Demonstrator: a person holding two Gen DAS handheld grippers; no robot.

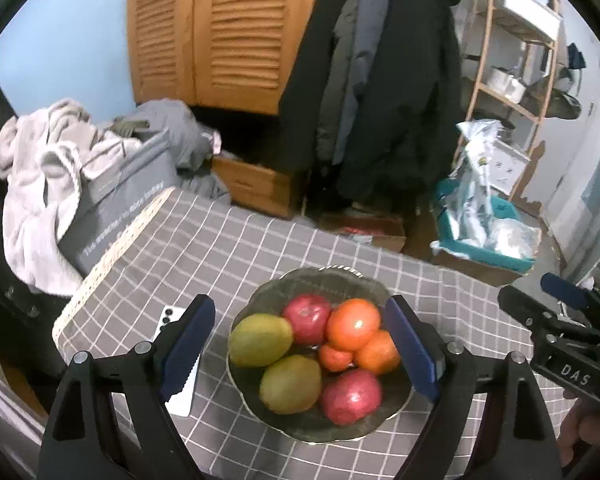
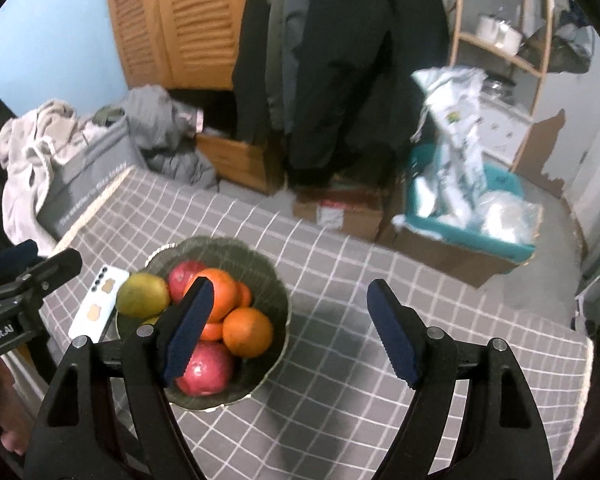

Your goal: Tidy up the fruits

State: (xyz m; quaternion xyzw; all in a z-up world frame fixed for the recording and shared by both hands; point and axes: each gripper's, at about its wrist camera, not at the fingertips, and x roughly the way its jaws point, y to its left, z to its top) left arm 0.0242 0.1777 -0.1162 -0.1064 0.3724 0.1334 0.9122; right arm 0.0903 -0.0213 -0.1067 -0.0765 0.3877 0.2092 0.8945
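A dark green scalloped bowl [image 1: 320,273] stands on the grey checked tablecloth [image 1: 220,248]. It holds two green-yellow mangoes [image 1: 260,340], two red fruits [image 1: 351,396] and three oranges [image 1: 353,324]. My left gripper [image 1: 299,303] hovers above the bowl, open, with nothing between its blue pads. My right gripper [image 2: 290,283] hangs open and empty over bare cloth just right of the bowl [image 2: 220,242]; its left finger [image 2: 188,328] covers part of the fruit. Each gripper shows at the edge of the other's view: the right one [image 1: 560,320], the left one [image 2: 28,276].
A white phone [image 2: 96,304] lies on the cloth left of the bowl. Beyond the table's far edge are a grey laundry bin [image 1: 132,196] with clothes, a wooden louvred cupboard [image 1: 220,32], hanging dark coats [image 1: 380,80], a teal crate [image 1: 492,248] with plastic bags, and a shelf rack [image 1: 512,60].
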